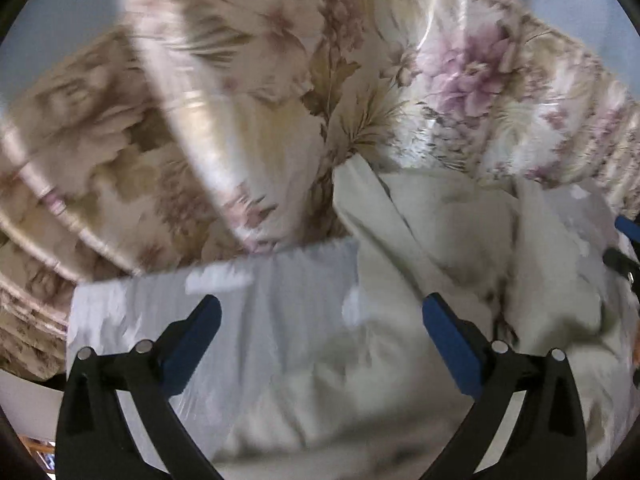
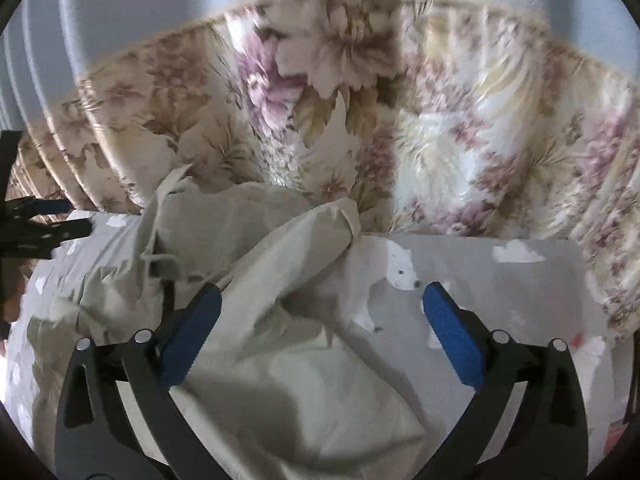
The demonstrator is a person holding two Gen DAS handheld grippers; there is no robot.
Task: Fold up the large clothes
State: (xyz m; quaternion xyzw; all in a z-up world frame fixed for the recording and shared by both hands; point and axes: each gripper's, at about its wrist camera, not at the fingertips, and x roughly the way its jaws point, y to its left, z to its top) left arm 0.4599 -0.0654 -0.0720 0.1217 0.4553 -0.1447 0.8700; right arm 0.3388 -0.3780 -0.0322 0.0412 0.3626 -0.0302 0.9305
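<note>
Two tongs, both spread wide with nothing between the blue pads: left tongs (image 1: pixel 320 344) over the grey sheet (image 1: pixel 256 312), right tongs (image 2: pixel 320 332) over the garment (image 2: pixel 288 360) itself. Garment is a pale cream heap, rumpled, lying on the bear-print sheet (a bed cover, by the look), nearer the right tongs.

Step, as judged: between grasps, cloth let go and unfolded as yet. Next move calls for finding two edges or corners of the heap and closing on them to spread it flat.

Right view alone shows a drawstring (image 2: pixel 154 258) at the heap's left part and the polar bear (image 2: pixel 394 276) print. Left view is blurred; it shows the heap at its right.

Behind both: floral bedspread (image 2: pixel 440 132), then wall.
</note>
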